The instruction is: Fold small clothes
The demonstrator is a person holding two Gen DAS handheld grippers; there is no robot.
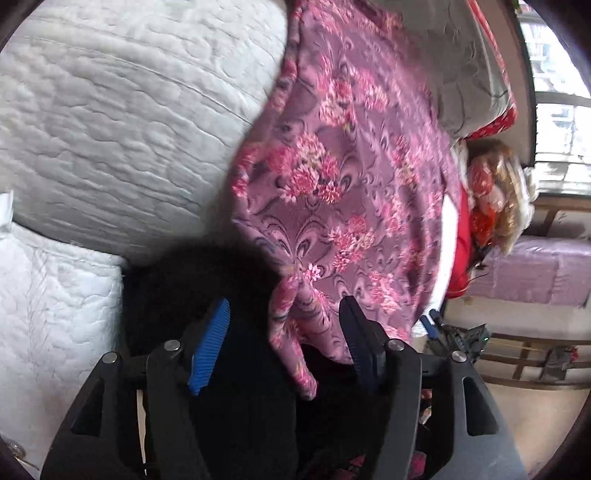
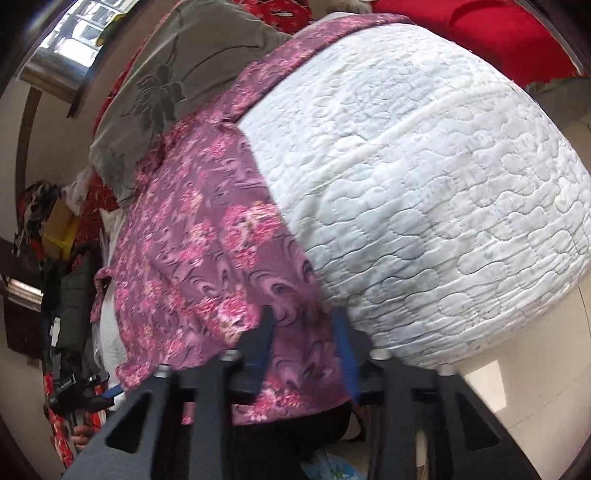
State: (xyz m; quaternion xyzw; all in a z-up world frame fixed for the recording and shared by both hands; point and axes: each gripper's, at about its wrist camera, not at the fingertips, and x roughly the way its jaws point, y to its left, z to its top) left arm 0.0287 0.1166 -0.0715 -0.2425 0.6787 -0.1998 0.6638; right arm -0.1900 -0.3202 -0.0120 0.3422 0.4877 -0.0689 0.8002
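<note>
A purple garment with pink flowers (image 1: pixel 347 192) lies spread over the white quilted mattress (image 1: pixel 110 122). My left gripper (image 1: pixel 284 321) is open, its blue-padded fingers (image 1: pixel 210 347) on either side of a bunched edge of the garment, with black cloth (image 1: pixel 207 273) beneath. In the right wrist view the same garment (image 2: pixel 207 251) drapes over the mattress (image 2: pixel 443 192) edge. My right gripper (image 2: pixel 304 325) is open with the garment's hem lying between its fingers, which stand apart.
A grey blanket (image 2: pixel 184 74) and red bedding (image 2: pixel 498 33) lie at the far side of the bed. A cluttered pile (image 2: pixel 55 221) and a window (image 1: pixel 561 110) are beyond. A lilac-cushioned bench (image 1: pixel 535 273) stands beside the bed.
</note>
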